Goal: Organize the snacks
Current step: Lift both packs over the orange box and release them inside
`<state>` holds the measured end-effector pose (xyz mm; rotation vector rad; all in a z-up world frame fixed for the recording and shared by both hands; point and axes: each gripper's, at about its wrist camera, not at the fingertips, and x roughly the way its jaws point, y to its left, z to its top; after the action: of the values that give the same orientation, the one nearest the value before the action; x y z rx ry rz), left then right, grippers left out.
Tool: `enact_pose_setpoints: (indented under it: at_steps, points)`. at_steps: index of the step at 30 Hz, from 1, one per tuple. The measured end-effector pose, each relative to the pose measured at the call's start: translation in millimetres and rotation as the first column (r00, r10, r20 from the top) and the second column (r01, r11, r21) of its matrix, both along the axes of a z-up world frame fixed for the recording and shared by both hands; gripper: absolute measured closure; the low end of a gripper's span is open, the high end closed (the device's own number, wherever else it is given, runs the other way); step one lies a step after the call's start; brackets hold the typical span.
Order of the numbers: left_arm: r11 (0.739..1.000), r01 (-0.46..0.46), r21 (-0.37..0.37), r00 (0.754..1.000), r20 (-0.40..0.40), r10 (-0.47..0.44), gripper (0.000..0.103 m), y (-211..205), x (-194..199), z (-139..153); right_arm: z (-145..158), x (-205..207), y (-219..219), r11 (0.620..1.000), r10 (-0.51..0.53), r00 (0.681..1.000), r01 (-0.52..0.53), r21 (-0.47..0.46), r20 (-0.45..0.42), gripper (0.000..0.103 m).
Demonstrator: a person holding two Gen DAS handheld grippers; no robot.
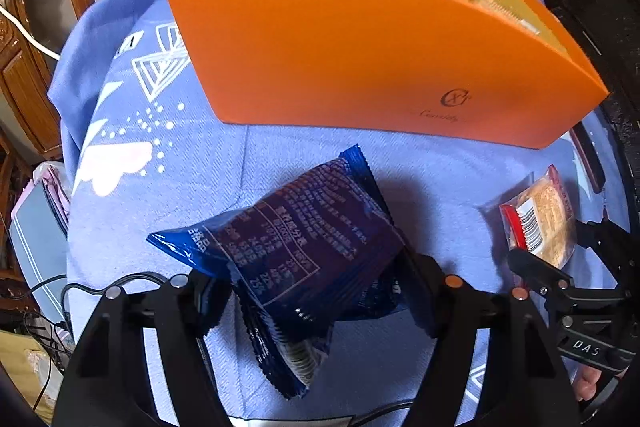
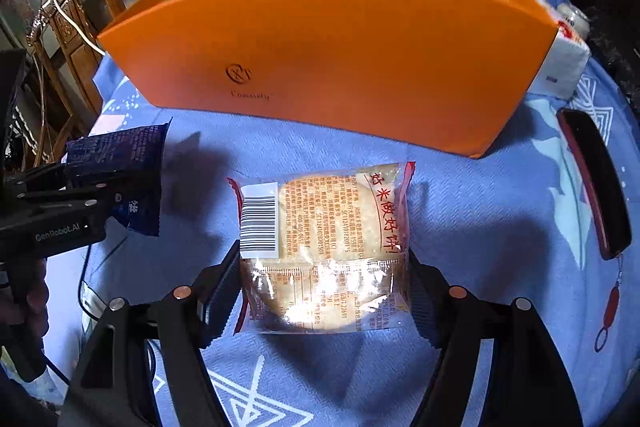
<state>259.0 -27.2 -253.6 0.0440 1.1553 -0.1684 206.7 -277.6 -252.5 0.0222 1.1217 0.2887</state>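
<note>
blue packet [image 1: 304, 247] clamped in left tongs [image 1: 316, 291] | clear cake pack [image 2: 324, 251] between right tongs [image 2: 320, 291]

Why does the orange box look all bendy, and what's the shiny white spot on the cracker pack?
Both wrist views use a fisheye lens, so the straight orange box bows outward. In the right wrist view, light glares off the clear rice cracker packet. In the left wrist view, the blue snack bag casts a dark shadow on the blue tablecloth.
</note>
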Motion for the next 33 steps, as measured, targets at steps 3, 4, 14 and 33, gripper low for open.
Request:
enact_pose_setpoints:
  at_steps: [3, 4, 14, 33]
  points:
    - [1.000, -0.002, -0.014, 1.000, 0.022, 0.002, 0.033, 7, -6, 10, 10, -6, 0, 1.000, 0.003, 1.000, -0.003, -0.002, 0.022, 0.029]
    - [1.000, -0.003, -0.020, 1.000, 0.030, 0.004, 0.033, 9, -8, 15, 15, -8, -1, 1.000, 0.004, 1.000, -0.004, -0.002, 0.031, 0.029]
    - [0.997, -0.054, -0.063, 0.992, 0.109, 0.060, 0.033, 35, -28, 69, 72, -30, -6, 0.999, -0.019, 0.989, 0.014, 0.034, 0.144, 0.029]
    - [0.992, 0.005, -0.126, 0.923, 0.382, 0.044, 0.032, -2, 80, 205, 186, 75, -18, 0.993, -0.098, 0.910, 0.062, 0.101, 0.402, 0.029]
